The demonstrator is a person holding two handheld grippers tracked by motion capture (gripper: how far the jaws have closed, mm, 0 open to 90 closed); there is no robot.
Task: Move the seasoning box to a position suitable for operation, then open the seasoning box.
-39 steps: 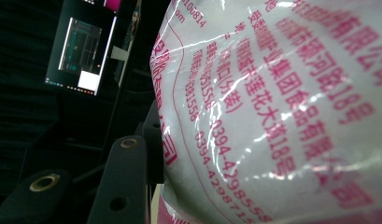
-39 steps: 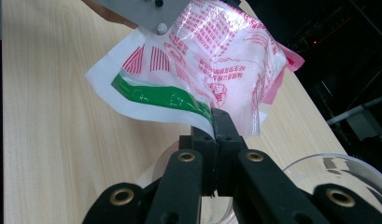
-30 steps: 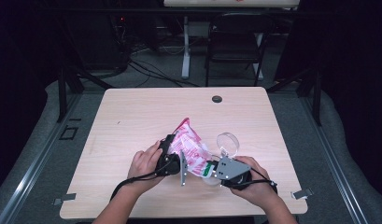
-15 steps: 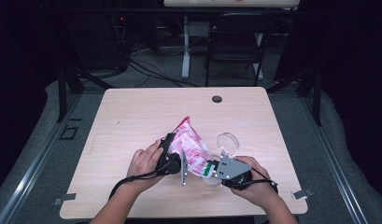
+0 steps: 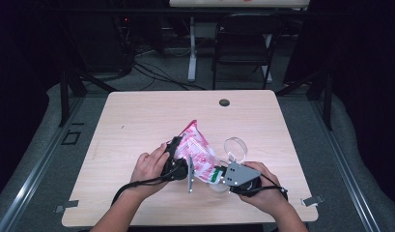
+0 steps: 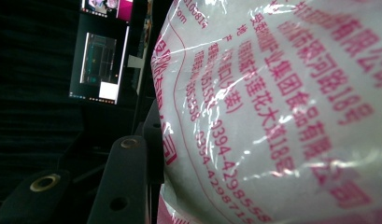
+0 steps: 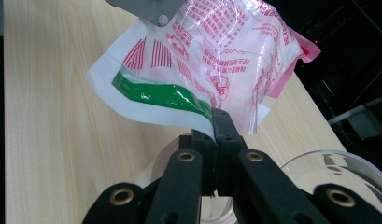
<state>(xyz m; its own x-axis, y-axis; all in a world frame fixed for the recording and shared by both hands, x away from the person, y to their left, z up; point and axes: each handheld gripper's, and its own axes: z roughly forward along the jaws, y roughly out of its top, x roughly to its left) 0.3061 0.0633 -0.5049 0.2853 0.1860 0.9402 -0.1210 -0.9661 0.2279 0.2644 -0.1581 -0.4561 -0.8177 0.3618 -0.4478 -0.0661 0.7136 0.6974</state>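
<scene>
**Both tools on the bag, low over the counter's near edge**

Here's the bag [image 5: 197, 150], white plastic printed all over in red, lifted off the counter [image 5: 137, 121] and held at a slant. Its long axis climbs from the low end by the person's right hand up and away to a pink corner, and that corner points toward the far side of the counter. In the right tool view the same bag [image 7: 216, 51] spreads up and to the right, with a green strip [image 7: 165, 98] running along its lower edge.

Starting on the left: the left tool [image 5: 178, 162] sits against the bag's left flank, the person's left hand [image 5: 149, 169] wrapped around it. In the left tool view the bag [image 6: 282, 112] bulges right up against the one black jaw I can see, and the jaws stand partway apart around the full body of the bag, clamped on it.

Across to the right: the right tool [image 7: 216, 133] has its jaws pressed flat together, pinching the bag's bottom corner right where the green strip ends. From above, that tool [image 5: 219, 176] lies low and near, the right hand [image 5: 260, 186] behind it.

So the bag spans between the two tools, the left one at its middle, the right one at its lower end. A clear plastic cup [image 5: 236, 150] stands just right of the bag, close beside the right tool.
</scene>
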